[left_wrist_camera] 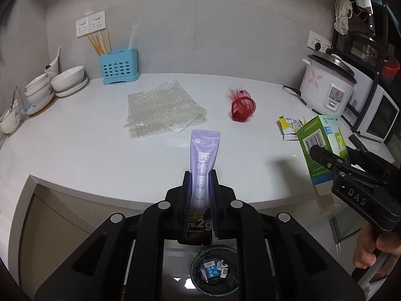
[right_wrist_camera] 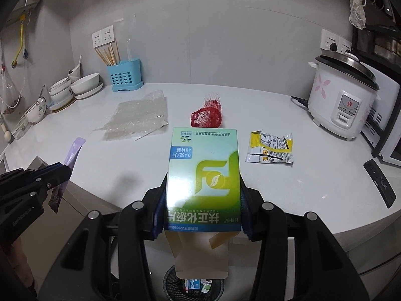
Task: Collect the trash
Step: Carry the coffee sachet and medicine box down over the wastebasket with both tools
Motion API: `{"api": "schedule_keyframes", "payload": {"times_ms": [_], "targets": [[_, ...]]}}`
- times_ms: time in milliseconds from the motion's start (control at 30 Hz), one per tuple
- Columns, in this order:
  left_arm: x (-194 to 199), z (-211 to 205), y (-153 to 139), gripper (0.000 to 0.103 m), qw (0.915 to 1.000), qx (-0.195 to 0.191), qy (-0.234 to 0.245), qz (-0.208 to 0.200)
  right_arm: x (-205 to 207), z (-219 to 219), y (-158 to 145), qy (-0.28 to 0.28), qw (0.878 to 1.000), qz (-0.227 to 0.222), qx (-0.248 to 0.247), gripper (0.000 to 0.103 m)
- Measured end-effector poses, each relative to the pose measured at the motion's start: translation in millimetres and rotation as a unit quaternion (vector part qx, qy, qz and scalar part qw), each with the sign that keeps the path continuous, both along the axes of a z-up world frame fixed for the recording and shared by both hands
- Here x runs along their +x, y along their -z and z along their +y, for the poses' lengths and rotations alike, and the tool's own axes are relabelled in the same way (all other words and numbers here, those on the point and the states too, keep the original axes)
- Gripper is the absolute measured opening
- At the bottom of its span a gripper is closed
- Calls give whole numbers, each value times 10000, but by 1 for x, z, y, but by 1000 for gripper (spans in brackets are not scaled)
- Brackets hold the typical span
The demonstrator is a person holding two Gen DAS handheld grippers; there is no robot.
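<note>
My left gripper [left_wrist_camera: 200,175] is shut on a purple sachet [left_wrist_camera: 203,158], held upright over the counter's front edge; it also shows in the right wrist view [right_wrist_camera: 72,155]. My right gripper [right_wrist_camera: 203,183] is shut on a green medicine box [right_wrist_camera: 204,173] with its bottom flap open; the box also shows in the left wrist view [left_wrist_camera: 318,140]. A black mesh bin [left_wrist_camera: 214,271] with several scraps stands on the floor below both grippers, also in the right wrist view [right_wrist_camera: 193,287]. On the counter lie bubble wrap [left_wrist_camera: 163,106], a red net [left_wrist_camera: 243,105] and a yellow wrapper [right_wrist_camera: 272,146].
A blue utensil holder [left_wrist_camera: 119,66] and stacked bowls [left_wrist_camera: 62,80] stand at the back left. A rice cooker [right_wrist_camera: 343,100] and a microwave [left_wrist_camera: 376,115] stand at the right. A black remote [right_wrist_camera: 379,179] lies near the counter's right edge.
</note>
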State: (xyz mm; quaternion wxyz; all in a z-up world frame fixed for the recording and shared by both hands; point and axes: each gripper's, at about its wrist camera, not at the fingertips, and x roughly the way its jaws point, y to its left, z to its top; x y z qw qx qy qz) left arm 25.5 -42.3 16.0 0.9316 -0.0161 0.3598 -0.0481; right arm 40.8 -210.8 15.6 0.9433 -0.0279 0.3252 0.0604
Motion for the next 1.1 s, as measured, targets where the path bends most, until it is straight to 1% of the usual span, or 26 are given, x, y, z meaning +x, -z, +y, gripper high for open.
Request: {"api": "schedule_keyframes", "payload": {"times_ms": [167, 400, 500, 567, 667, 800, 1100], "targets": [[-21, -6, 1, 13, 9999, -15, 48, -151, -24, -1, 7, -13, 9999, -146, -38, 45], [-50, -13, 14, 13, 9996, -2, 47, -282, -56, -4, 26, -39, 9997, -188, 117, 45], [-59, -15, 26, 13, 9997, -23, 13, -253, -68, -6, 37, -21, 9995, -164, 268, 45], [-64, -15, 34, 13, 9998, -60, 23, -204, -75, -6, 44, 2, 9995, -182, 252, 45], [-76, -15, 45, 13, 9997, -16, -29, -229, -87, -6, 54, 43, 9994, -188, 276, 45], [-93, -15, 61, 13, 9998, -107, -2, -184, -108, -6, 68, 80, 9993, -228, 295, 45], [-122, -16, 106, 13, 9998, -198, 64, -64, -143, -8, 108, 150, 9992, -138, 332, 45]]}}
